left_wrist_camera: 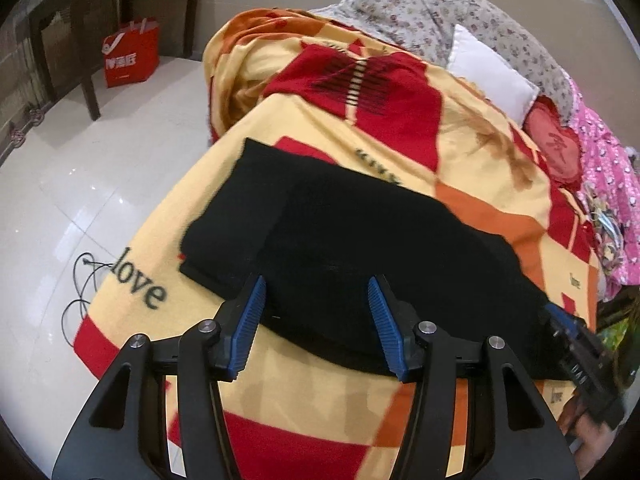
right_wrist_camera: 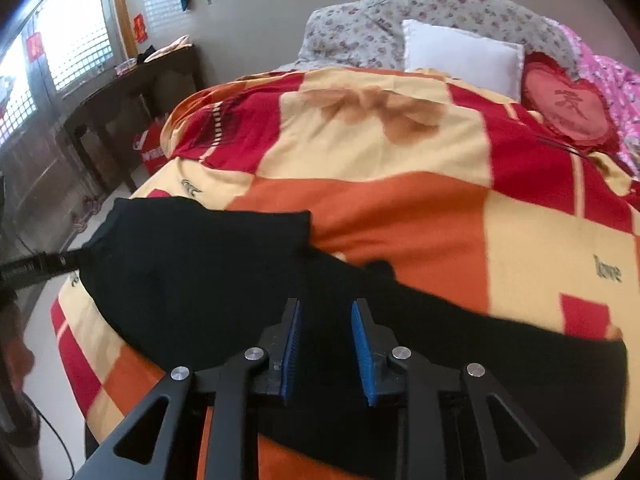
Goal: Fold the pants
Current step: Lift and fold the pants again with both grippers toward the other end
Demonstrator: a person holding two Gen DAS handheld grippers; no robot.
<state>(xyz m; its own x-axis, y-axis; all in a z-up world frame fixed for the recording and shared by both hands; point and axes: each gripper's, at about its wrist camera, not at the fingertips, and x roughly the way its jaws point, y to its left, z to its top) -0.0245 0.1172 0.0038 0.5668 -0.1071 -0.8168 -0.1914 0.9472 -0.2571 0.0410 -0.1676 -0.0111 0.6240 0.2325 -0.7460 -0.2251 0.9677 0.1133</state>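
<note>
Black pants (left_wrist_camera: 352,248) lie across the near part of a bed with a red, orange and yellow blanket (left_wrist_camera: 344,140). One end is doubled over into a layered stack at the left. My left gripper (left_wrist_camera: 316,292) is open, its blue pads above the pants' near edge, holding nothing. In the right wrist view the pants (right_wrist_camera: 208,264) stretch from left to right. My right gripper (right_wrist_camera: 325,312) is open over their middle and holds nothing. The right gripper also shows at the right edge of the left wrist view (left_wrist_camera: 576,340).
A white pillow (right_wrist_camera: 460,56), a red heart cushion (right_wrist_camera: 568,108) and floral bedding (right_wrist_camera: 420,8) lie at the head of the bed. A dark wooden table (left_wrist_camera: 80,12) and red bag (left_wrist_camera: 130,54) stand on the white tile floor at the left. Black cables (left_wrist_camera: 80,292) lie by the bed's edge.
</note>
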